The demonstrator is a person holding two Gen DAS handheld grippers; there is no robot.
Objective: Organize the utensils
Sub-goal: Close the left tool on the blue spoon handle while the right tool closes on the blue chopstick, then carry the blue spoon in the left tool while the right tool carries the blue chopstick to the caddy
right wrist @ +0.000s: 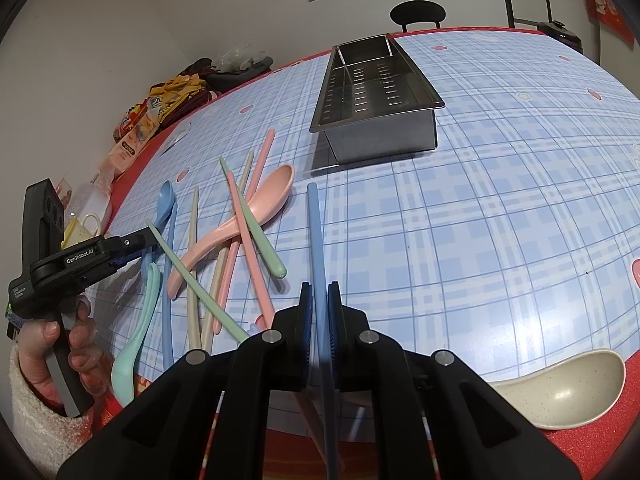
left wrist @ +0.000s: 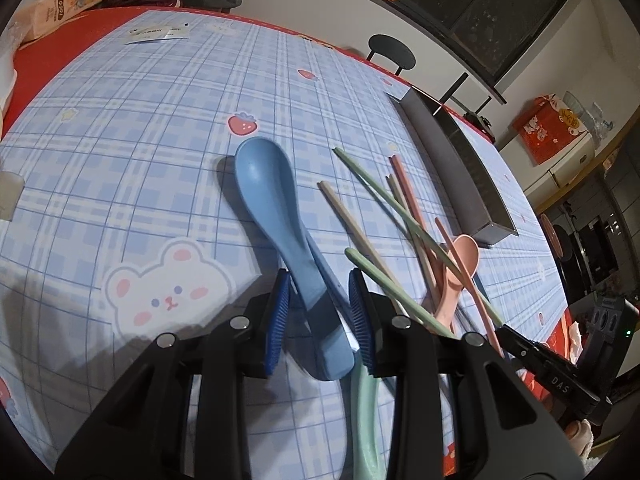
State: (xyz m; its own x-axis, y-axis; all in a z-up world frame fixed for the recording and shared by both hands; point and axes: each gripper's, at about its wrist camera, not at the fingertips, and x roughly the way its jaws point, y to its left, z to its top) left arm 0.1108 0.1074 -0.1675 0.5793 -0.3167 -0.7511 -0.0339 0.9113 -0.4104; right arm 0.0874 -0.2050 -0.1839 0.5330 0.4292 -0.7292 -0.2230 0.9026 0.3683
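Observation:
My left gripper (left wrist: 320,304) stands open around the handle of a blue spoon (left wrist: 276,208) that lies on the checked cloth, pads a little apart from it. A blue chopstick lies under the spoon. My right gripper (right wrist: 319,300) is shut on a blue chopstick (right wrist: 316,236) pointing toward the steel utensil box (right wrist: 376,92). Between the grippers lies a pile: a pink spoon (right wrist: 248,216), a mint spoon (right wrist: 136,344), and green, pink and beige chopsticks (right wrist: 248,216). The left gripper also shows in the right wrist view (right wrist: 132,248) at the pile's left side.
A beige spoon (right wrist: 560,392) lies at the near right table edge. The steel box (left wrist: 456,168) stands at the far side. Snack packets and clothes (right wrist: 160,112) sit at the far left corner. A black chair (right wrist: 416,14) stands beyond the table.

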